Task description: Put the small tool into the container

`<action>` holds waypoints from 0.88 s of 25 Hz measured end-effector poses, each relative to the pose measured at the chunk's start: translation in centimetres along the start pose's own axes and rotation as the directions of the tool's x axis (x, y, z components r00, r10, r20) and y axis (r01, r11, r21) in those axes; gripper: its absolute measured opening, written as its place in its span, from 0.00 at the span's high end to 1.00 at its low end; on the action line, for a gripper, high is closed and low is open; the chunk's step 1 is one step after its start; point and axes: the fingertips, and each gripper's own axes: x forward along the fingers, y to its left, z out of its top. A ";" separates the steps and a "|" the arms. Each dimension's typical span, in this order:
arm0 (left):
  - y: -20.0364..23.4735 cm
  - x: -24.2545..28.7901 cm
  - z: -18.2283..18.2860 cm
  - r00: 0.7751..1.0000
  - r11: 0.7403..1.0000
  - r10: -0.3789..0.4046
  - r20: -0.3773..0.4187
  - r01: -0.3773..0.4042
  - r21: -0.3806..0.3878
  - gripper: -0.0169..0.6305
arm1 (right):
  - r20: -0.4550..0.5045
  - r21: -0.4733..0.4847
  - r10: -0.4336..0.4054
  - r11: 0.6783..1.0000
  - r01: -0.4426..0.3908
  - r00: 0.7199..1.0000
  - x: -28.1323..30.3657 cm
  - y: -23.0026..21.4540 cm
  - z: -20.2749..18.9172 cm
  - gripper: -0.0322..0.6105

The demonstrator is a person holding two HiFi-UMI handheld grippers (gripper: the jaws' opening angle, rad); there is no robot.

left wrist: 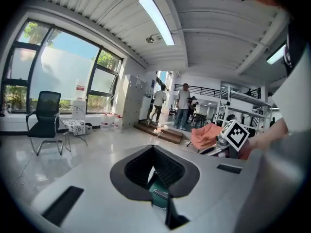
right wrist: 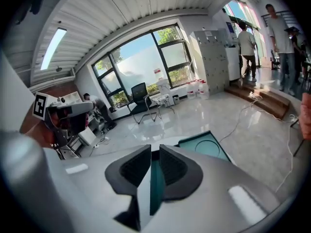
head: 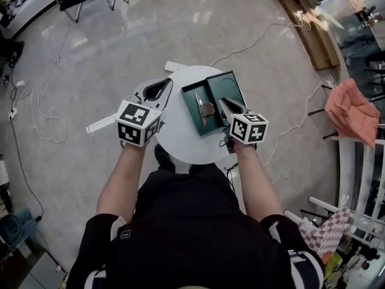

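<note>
Head view | right gripper (head: pixel 223 103) over container (head: pixel 189 99), fingers (right wrist: pixel 176 169) slightly apart | left gripper (head: pixel 161 87) fingers (left wrist: pixel 137 167) wide apart

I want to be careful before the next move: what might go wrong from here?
1. The right gripper hovers low over the open container, close beside the metal tool, with its jaws only narrowly apart. Drawing back carelessly might catch the tool and drag it out.
2. The container's far side lies near the rim of the small round table, so a nudge might push it off.
</note>
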 end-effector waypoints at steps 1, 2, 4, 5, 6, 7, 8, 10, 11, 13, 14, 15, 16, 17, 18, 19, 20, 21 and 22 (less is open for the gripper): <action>-0.5 0.2 0.0 1.000 1.000 -0.020 0.001 0.020 0.000 0.97 | -0.016 0.007 -0.021 1.000 0.021 1.000 -0.3 -0.4 -0.8 0.85; -1.0 0.4 0.1 0.999 0.999 -0.039 0.003 0.039 0.000 0.97 | -0.033 0.015 -0.041 0.999 0.041 0.999 -0.5 -0.9 -1.7 0.84; -2.0 0.9 0.0 0.997 0.997 -0.071 0.005 0.071 -0.006 0.97 | -0.072 0.030 -0.073 0.997 0.075 0.995 -0.9 -1.8 -3.5 0.84; -2.4 1.1 -0.1 0.996 0.996 -0.085 0.003 0.085 -0.008 0.97 | -0.092 0.035 -0.085 0.995 0.088 0.992 -0.9 -2.2 -4.4 0.84; -2.7 1.3 -0.3 0.995 0.995 -0.099 -0.001 0.099 -0.008 0.97 | -0.111 0.038 -0.095 0.994 0.100 0.989 -0.8 -2.5 -5.2 0.84; -3.0 1.4 -0.6 0.994 0.994 -0.111 -0.007 0.111 -0.006 0.97 | -0.128 0.038 -0.104 0.993 0.110 0.986 -0.7 -2.7 -6.0 0.83; -3.2 1.5 -0.9 0.993 0.993 -0.121 -0.013 0.121 -0.003 0.97 | -0.145 0.037 -0.113 0.992 0.119 0.983 -0.4 -3.0 -6.7 0.83; -3.3 1.8 -1.5 0.991 0.991 -0.131 -0.028 0.131 0.000 0.97 | -0.176 0.035 -0.126 0.990 0.134 0.976 0.3 -3.4 -8.0 0.82; -3.2 1.9 -1.8 0.991 0.992 -0.130 -0.033 0.130 -0.004 0.97 | -0.192 0.036 -0.131 0.989 0.140 0.973 0.8 -3.6 -8.7 0.81; -2.9 2.2 -2.4 0.991 0.992 -0.126 -0.041 0.125 -0.020 0.97 | -0.229 0.041 -0.140 0.987 0.153 0.963 1.7 -4.0 -10.1 0.79; -2.9 2.2 -2.7 0.991 0.992 -0.126 -0.045 0.125 -0.026 0.97 | -0.247 0.043 -0.147 0.986 0.162 0.958 2.1 -4.2 -10.8 0.78; -3.0 2.3 -3.1 0.991 0.992 -0.127 -0.051 0.126 -0.028 0.97 | -0.264 0.046 -0.155 0.984 0.173 0.952 2.5 -4.5 -11.4 0.77; -3.0 2.4 -3.4 0.990 0.991 -0.129 -0.058 0.128 -0.027 0.97 | -0.280 0.048 -0.164 0.982 0.184 0.946 2.9 -4.7 -12.0 0.76; -3.1 2.5 -3.7 0.989 0.991 -0.130 -0.065 0.129 -0.026 0.97 | -0.295 0.049 -0.172 0.980 0.195 0.940 3.2 -4.9 -12.4 0.76; -3.1 2.5 -4.0 0.989 0.991 -0.130 -0.071 0.129 -0.027 0.97 | -0.309 0.049 -0.181 0.977 0.206 0.934 3.5 -5.0 -12.9 0.76; -3.1 2.6 -4.3 0.989 0.991 -0.130 -0.077 0.128 -0.030 0.97 | -0.322 0.046 -0.191 0.975 0.217 0.927 3.8 -5.2 -13.3 0.76; -3.0 2.8 -4.6 0.988 0.991 -0.130 -0.083 0.127 -0.034 0.97 | -0.335 0.041 -0.203 0.972 0.229 0.920 4.1 -5.4 -13.7 0.76; -2.9 2.9 -5.0 0.987 0.991 -0.130 -0.089 0.127 -0.038 0.97 | -0.347 0.036 -0.216 0.969 0.243 0.913 4.4 -5.7 -14.1 0.75; -2.8 3.0 -5.5 0.987 0.991 -0.131 -0.097 0.127 -0.041 0.97 | -0.357 0.031 -0.230 0.966 0.258 0.905 4.7 -5.9 -14.5 0.74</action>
